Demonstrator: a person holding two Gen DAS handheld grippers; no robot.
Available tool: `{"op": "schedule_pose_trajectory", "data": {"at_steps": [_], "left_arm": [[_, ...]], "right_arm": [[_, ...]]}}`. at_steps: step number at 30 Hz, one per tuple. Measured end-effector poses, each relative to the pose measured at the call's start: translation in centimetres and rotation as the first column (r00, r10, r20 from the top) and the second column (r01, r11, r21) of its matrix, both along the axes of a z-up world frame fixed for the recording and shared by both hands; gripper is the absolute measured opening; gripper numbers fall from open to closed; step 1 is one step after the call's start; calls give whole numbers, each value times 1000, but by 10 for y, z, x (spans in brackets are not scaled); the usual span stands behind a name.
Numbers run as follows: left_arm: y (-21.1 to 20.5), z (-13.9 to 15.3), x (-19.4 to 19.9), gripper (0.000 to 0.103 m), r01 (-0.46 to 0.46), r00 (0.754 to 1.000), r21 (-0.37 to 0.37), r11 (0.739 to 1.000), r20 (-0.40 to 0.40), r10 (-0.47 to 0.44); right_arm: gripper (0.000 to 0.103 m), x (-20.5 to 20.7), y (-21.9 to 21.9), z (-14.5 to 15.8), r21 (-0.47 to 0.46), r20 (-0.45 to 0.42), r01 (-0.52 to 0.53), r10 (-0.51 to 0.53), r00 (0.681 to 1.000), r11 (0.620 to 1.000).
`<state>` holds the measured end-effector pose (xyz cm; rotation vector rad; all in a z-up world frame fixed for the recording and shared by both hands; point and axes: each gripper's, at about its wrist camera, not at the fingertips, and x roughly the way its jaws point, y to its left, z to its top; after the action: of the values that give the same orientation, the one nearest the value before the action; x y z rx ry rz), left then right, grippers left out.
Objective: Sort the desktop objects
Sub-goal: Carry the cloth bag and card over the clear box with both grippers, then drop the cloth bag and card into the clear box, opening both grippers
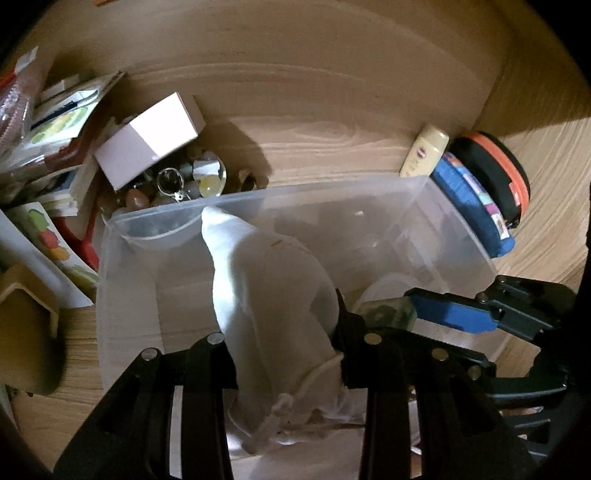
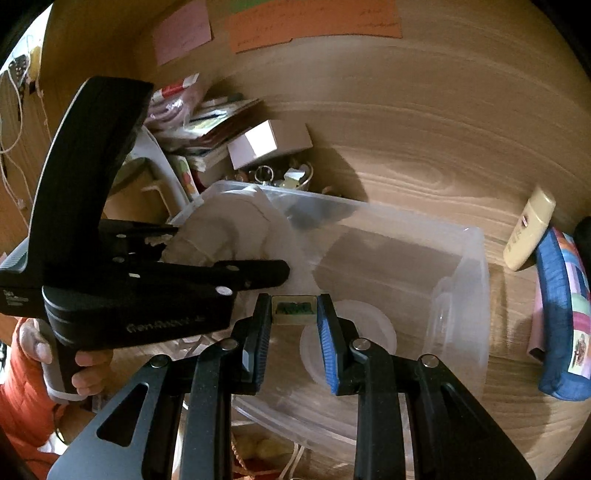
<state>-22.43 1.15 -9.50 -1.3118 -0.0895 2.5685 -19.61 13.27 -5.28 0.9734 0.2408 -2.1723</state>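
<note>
**Wood-grain desk nook under dim, warm light**

A light wood-grain desktop [image 1: 332, 147] filled both views, meeting a matching wooden back panel [image 2: 369, 85] far ahead of the claw. Pink [image 2: 183, 31] and orange paper notes [image 2: 314, 22] were stuck on that panel. A wooden side panel [image 1: 546, 66] rose ahead-right. Corners lay in deep shadow.

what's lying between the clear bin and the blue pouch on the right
Only a cream tube near the far end, leaning beside the blue pouch; the rest between the pouch and the clear bin is bare wood, clearest in the right wrist view.
</note>
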Motion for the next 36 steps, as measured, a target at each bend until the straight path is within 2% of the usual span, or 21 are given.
{"op": "schedule_pose_trajectory", "data": {"at_steps": [8,14,18,20,22,26,31,32,33,34,36], "left_arm": [[-3,-5,-1,38,3,1000,0,1000,8,-3],[-5,-2,3,53,0,1000,-21,1000,-20,0],[-5,0,4,61,-3,999,-32,999,-38,2],[-6,0,4,61,0,999,-31,1000,-38,-1],[-6,-1,4,61,1,999,-29,1000,-38,-2],[-7,1,5,61,6,999,-18,1000,-37,-6],[-14,5,5,62,24,999,30,999,-27,-23],[-14,6,5,63,23,999,37,999,-27,-23],[-15,7,5,68,20,999,39,999,-28,-19],[-16,9,7,78,7,999,39,999,-36,-5],[-20,16,11,82,-8,998,49,999,-61,11]], "right_arm": [[23,1,0,0,24,-48,9,-8,999,1000],[23,-1,2,-1,19,-28,0,1,1000,1000],[24,5,4,3,24,-62,2,-1,998,1000],[27,5,5,4,22,-68,9,-7,998,1000],[36,5,6,4,25,-78,24,-22,997,999],[46,4,10,6,16,-89,45,-44,995,999],[74,4,13,10,16,-132,96,-94,987,995],[76,4,15,11,13,-135,101,-98,986,995],[79,4,16,13,11,-140,104,-102,985,994],[80,5,18,15,9,-146,108,-105,984,994],[81,7,21,19,3,-156,114,-112,981,993]]}}
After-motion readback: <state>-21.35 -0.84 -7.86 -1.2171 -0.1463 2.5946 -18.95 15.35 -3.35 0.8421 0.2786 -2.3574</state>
